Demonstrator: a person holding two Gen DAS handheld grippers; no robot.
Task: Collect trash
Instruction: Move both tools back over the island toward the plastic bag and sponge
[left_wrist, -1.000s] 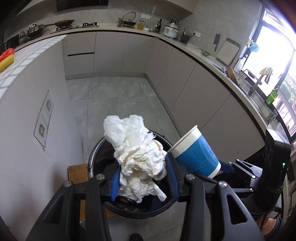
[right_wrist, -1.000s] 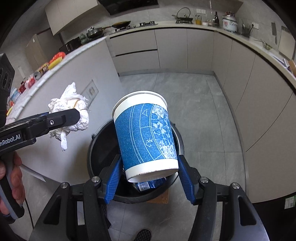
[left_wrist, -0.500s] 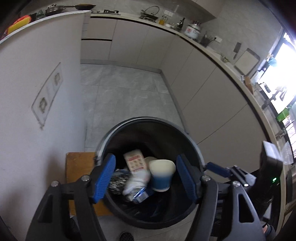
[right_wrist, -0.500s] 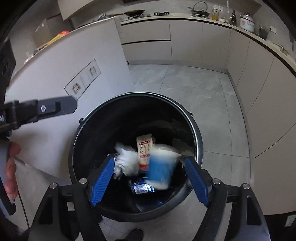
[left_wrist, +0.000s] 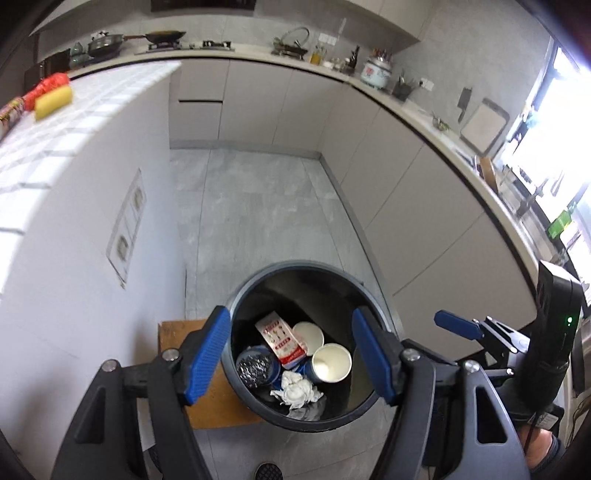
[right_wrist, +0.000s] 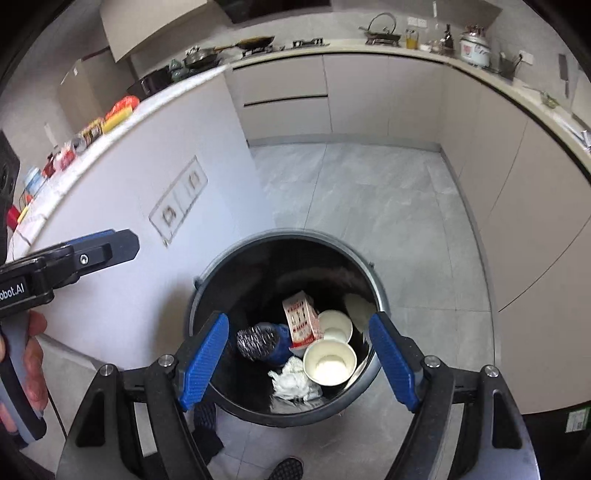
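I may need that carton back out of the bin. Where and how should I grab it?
Take the carton by its upper end, coming straight down through the bin's open mouth. It leans end-up, its top the highest, clearest part, while a cup and crumpled tissue crowd its lower end. Close the jaws across its narrow sides.
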